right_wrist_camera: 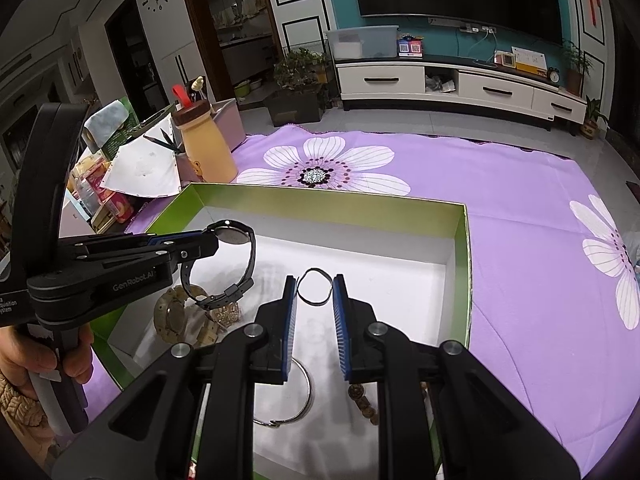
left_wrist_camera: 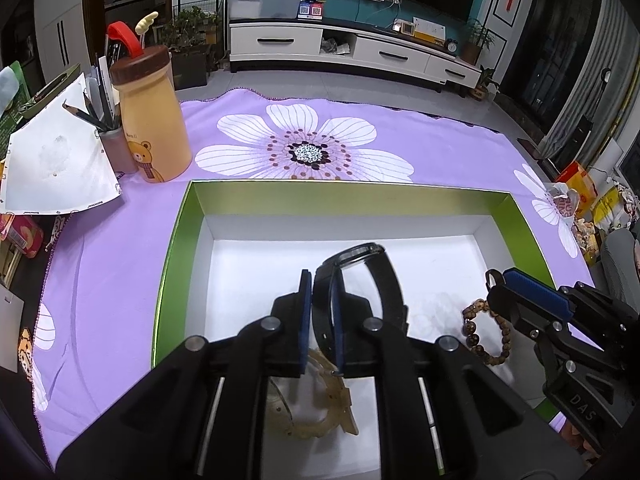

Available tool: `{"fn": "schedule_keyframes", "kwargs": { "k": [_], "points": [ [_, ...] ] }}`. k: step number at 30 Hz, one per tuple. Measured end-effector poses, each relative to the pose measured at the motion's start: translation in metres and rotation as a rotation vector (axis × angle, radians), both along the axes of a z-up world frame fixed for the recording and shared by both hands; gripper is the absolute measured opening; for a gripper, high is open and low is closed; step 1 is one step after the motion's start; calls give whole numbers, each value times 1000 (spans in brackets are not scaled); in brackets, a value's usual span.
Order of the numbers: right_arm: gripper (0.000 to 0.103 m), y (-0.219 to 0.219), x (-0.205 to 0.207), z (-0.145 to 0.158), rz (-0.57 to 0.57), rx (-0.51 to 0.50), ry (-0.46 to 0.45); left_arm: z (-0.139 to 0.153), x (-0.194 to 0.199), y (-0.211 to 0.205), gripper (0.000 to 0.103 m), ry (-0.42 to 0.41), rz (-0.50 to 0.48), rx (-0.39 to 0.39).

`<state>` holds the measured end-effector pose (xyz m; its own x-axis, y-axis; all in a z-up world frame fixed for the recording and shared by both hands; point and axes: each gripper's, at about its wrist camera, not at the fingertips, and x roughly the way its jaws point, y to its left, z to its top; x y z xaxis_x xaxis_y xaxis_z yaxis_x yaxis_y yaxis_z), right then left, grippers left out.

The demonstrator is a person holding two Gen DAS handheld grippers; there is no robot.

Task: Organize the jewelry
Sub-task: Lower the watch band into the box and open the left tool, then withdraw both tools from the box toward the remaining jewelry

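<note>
Left gripper (left_wrist_camera: 322, 280), lower centre, clamped a black watch (left_wrist_camera: 362, 276) by its strap above the green-rimmed box (left_wrist_camera: 176, 240). Right gripper (right_wrist_camera: 315, 288) pinched a thin dark ring (right_wrist_camera: 316, 286); beaded bracelet (left_wrist_camera: 486, 332) lay lower right inside.

wall (right_wrist_camera: 340, 4) – teal | TV cabinet (right_wrist_camera: 460, 84) – white | floor (right_wrist_camera: 400, 122) – grey tile

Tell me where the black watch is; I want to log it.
The black watch hangs by its strap from the left hand-held gripper, raised over the green box at its left side, above the beige watch.
</note>
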<state>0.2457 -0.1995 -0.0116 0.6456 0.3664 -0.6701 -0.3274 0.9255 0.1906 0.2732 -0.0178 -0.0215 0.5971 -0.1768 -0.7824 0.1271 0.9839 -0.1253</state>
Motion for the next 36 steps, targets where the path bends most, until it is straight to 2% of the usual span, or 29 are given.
{"fn": "schedule_keyframes", "kwargs": {
  "k": [5,7,11,13,16,22,29,36],
  "points": [
    [21,-2,3,-3,-15,-4,18,-1,1,1,15,3,7,-14],
    [26,-5,5,-6,-33,9,35,1,1,2,22,1,6,-31],
    [27,-12,1,-4,-50,32,30,7,-4,5,33,-19,9,-34],
    [27,-17,-3,-2,-56,43,24,12,-7,9,46,-29,15,-43],
    [27,-23,-12,3,-63,62,14,22,-15,18,55,-49,26,-61],
    [27,-38,-42,20,-70,106,-23,36,-44,37,65,-81,46,-67],
    [27,-60,-82,33,-96,157,-37,44,-85,66,68,-91,89,-83],
    [28,-72,-119,31,-105,190,-2,42,-135,105,72,-92,191,-112]
  ]
}}
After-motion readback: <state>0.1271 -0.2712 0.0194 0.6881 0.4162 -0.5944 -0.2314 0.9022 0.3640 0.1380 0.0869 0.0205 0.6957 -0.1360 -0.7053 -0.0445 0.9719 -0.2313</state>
